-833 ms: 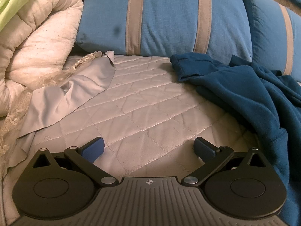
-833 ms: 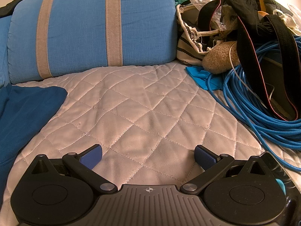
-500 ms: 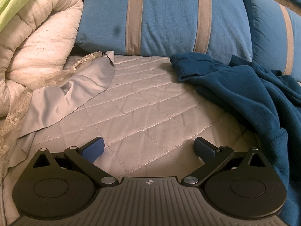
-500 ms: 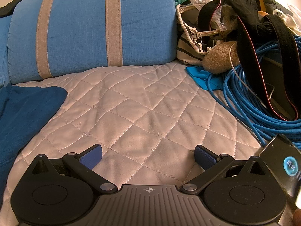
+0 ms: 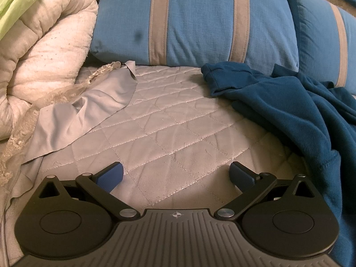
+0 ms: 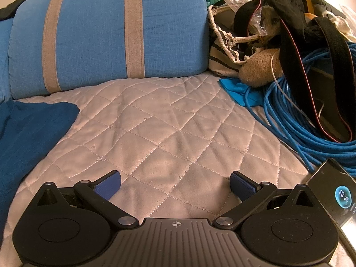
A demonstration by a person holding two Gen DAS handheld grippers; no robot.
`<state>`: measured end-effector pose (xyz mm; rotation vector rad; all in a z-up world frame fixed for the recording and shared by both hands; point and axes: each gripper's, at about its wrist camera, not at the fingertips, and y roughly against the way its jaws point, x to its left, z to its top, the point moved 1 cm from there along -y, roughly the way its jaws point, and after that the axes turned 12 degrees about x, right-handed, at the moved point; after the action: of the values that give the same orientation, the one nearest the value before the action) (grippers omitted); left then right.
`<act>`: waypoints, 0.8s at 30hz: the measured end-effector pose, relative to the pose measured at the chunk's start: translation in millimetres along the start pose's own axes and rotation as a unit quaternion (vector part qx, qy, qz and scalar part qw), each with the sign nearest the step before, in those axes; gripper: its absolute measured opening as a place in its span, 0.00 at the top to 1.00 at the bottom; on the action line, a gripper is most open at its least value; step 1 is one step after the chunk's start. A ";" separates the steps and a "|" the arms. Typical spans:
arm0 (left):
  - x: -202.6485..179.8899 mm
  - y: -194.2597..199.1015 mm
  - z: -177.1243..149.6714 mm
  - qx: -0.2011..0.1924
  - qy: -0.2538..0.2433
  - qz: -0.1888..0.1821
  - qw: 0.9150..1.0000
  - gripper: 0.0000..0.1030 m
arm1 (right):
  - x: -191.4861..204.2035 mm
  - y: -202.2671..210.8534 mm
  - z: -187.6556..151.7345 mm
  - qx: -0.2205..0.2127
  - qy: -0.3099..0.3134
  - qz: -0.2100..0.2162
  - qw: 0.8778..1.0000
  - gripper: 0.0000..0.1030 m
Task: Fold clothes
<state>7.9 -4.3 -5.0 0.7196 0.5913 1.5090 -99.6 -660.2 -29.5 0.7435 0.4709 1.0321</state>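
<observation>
1. Sweatshirt (image 5: 300,111), dark blue, lies crumpled on the bed (image 5: 169,133) toward its right side, against the pillows (image 5: 195,22).
2. It looks thick, soft and limp, probably fairly heavy for cloth; the ribbed cuff near the pillows or the hem edge should pinch firmly.
3. Left gripper (image 5: 176,175) is spread wide and empty over bare quilt.
4. Right gripper (image 6: 175,183) likewise, a phone (image 6: 333,198) beside it.

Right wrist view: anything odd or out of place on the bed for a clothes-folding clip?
Yes. A lit phone lies at the frame's lower right beside the right tool, and a coiled blue cable with bags and straps crowds the quilt's right side. Neither is clothing.
</observation>
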 end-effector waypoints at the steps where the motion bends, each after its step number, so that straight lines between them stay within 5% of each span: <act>1: -1.2 0.5 0.0 -0.001 -0.002 0.003 1.000 0.00 | 0.5 0.1 -0.2 0.000 0.002 -0.002 1.000 0.00; 13: -0.5 43.4 -17.3 0.025 -0.009 0.001 1.000 0.00 | -6.6 32.2 -10.7 0.027 -0.002 0.037 0.999 0.00; 24: 3.0 131.5 4.6 -0.027 -0.007 0.040 0.999 0.00 | -1.3 91.1 -20.4 0.033 0.030 0.102 0.994 0.00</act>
<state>-76.9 -10.4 95.5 0.7196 0.5146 1.5863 -168.0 -626.7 24.7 0.8345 0.4896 1.2366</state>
